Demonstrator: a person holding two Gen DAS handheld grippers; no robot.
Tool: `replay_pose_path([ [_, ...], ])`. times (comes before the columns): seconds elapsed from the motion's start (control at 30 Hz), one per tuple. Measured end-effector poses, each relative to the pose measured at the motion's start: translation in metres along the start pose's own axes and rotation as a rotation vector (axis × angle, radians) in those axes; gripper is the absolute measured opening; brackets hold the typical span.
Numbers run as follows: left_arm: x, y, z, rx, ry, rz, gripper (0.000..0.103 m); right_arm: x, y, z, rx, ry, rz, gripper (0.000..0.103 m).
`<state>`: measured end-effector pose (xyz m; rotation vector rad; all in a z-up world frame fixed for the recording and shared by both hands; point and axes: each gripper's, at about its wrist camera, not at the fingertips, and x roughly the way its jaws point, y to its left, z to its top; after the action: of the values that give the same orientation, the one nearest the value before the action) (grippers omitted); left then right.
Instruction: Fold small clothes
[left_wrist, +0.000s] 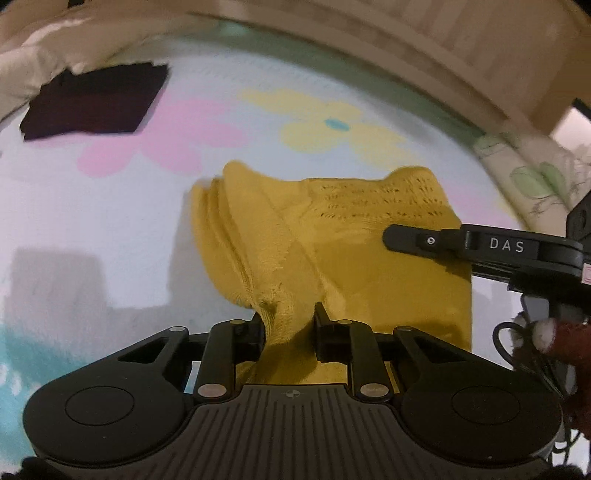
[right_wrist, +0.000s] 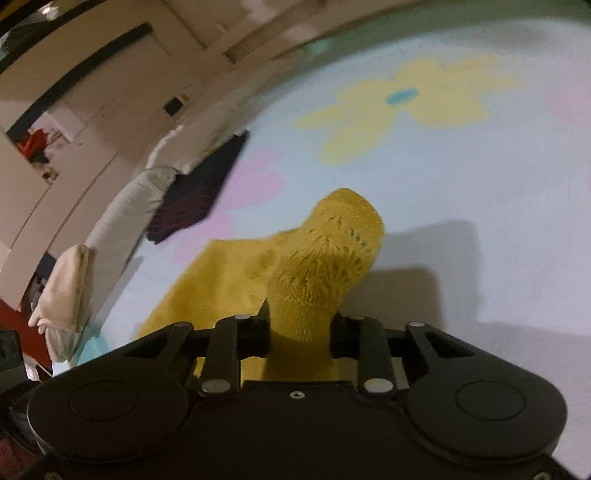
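Left gripper (left_wrist: 288, 317): nearest the lens, jaws narrowed and pinching a bunched fold of the yellow knit garment (left_wrist: 369, 266).
Right gripper (right_wrist: 301, 325): clamped on another raised fold of it.
Garment: lay on the flowered blanket (left_wrist: 110, 229).
Dark folded cloth (left_wrist: 92, 99): far left, well apart.

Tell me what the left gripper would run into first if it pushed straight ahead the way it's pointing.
The left gripper is already clamped on the mustard-yellow knit garment, so that bunched fabric comes first. Beyond it lies the flower-print bedspread; depth is hard to judge.
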<state>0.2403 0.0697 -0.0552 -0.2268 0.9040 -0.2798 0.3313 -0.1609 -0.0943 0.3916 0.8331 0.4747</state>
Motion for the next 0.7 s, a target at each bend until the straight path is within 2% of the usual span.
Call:
replay_pose_path([
  [0.2,-0.058,-0.036,-0.014,0.065,-0.064,-0.073,0.022,-0.063,0.036,0.007,-0.051,-0.037,-0.01,0.037],
  [0.3,-0.083,-0.05,-0.036,0.081,-0.082,-0.091,0.022,-0.1,0.041,-0.006,-0.024,-0.055,-0.014,0.036],
  [0.4,-0.092,-0.063,-0.064,0.106,-0.07,-0.095,0.022,-0.13,0.042,-0.029,-0.017,-0.059,-0.022,0.036],
  [0.57,-0.096,-0.072,-0.124,0.131,0.013,-0.087,0.022,-0.154,0.039,-0.079,0.017,-0.011,-0.039,0.036],
  [0.67,-0.08,-0.072,-0.157,0.131,0.141,-0.043,0.023,-0.151,0.028,-0.106,0.034,0.053,-0.08,0.037],
  [0.7,-0.075,-0.072,-0.166,0.131,0.192,-0.014,0.023,-0.148,0.023,-0.115,0.028,0.075,-0.115,0.041],
])
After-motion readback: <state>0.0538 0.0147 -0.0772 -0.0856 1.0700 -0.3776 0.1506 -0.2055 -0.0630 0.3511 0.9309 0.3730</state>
